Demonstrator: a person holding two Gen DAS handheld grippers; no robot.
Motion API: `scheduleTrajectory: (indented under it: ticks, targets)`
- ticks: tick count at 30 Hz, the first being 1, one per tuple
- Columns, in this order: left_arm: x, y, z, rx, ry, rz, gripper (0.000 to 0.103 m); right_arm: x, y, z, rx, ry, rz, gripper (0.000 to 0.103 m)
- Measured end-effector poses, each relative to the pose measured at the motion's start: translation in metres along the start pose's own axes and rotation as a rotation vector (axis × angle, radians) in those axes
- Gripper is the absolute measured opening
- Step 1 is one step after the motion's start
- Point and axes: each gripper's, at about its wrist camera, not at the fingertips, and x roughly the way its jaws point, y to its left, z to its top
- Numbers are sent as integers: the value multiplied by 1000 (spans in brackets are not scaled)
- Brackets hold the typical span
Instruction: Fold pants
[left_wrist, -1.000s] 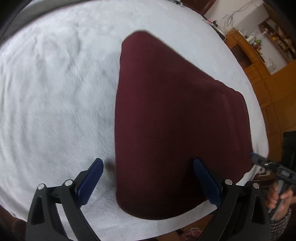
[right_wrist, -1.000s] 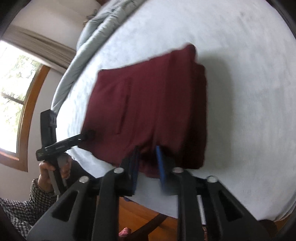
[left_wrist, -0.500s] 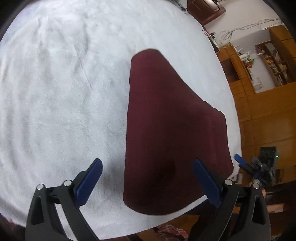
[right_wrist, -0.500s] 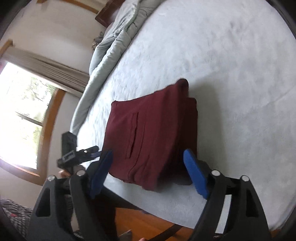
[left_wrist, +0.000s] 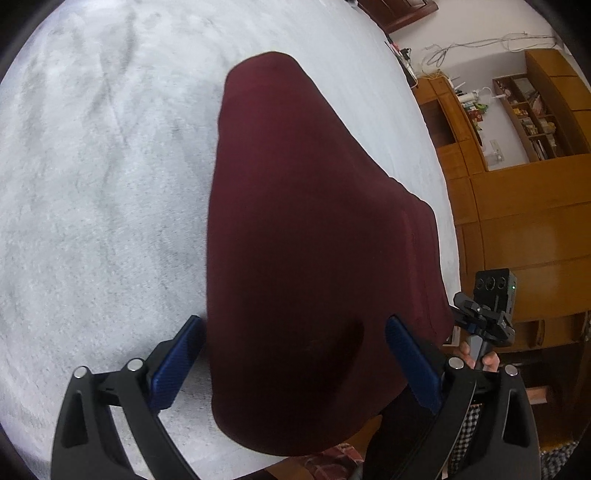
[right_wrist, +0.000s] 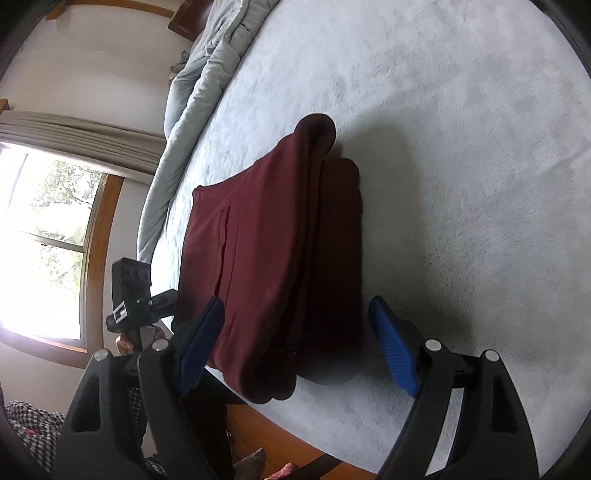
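Observation:
The dark red pants (left_wrist: 306, 236) lie folded into a thick stack on the white bed cover (left_wrist: 99, 192), near its edge. My left gripper (left_wrist: 295, 354) is open and hovers over the near end of the stack, its blue pads apart on either side and holding nothing. In the right wrist view the same pants (right_wrist: 273, 258) show a pocket seam and stacked layers. My right gripper (right_wrist: 295, 347) is open too, its pads clear of the cloth. Each gripper appears in the other's view: the right gripper (left_wrist: 487, 317), the left gripper (right_wrist: 140, 295).
A grey duvet (right_wrist: 199, 85) is bunched along the far side of the bed. Wooden cabinets and shelves (left_wrist: 517, 166) stand beyond the bed edge. A window (right_wrist: 40, 240) with a curtain fills the wall on the other side. A hand and a checked sleeve (right_wrist: 29, 417) sit below.
My right gripper was shut on the pants' near edge a second ago; it has let go, opened wide and drawn back. The left gripper stayed open and tilted over the stack.

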Motion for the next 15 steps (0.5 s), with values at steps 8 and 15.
scheduleTrajectory:
  ticks: [8,15]
  targets:
    - [8,-11,-3,68,36,45,98,8,-1,2,-23,18,-23,87]
    - [19,-37,-4,125,32,246,95,34,-10,4,-1,49,-37,100]
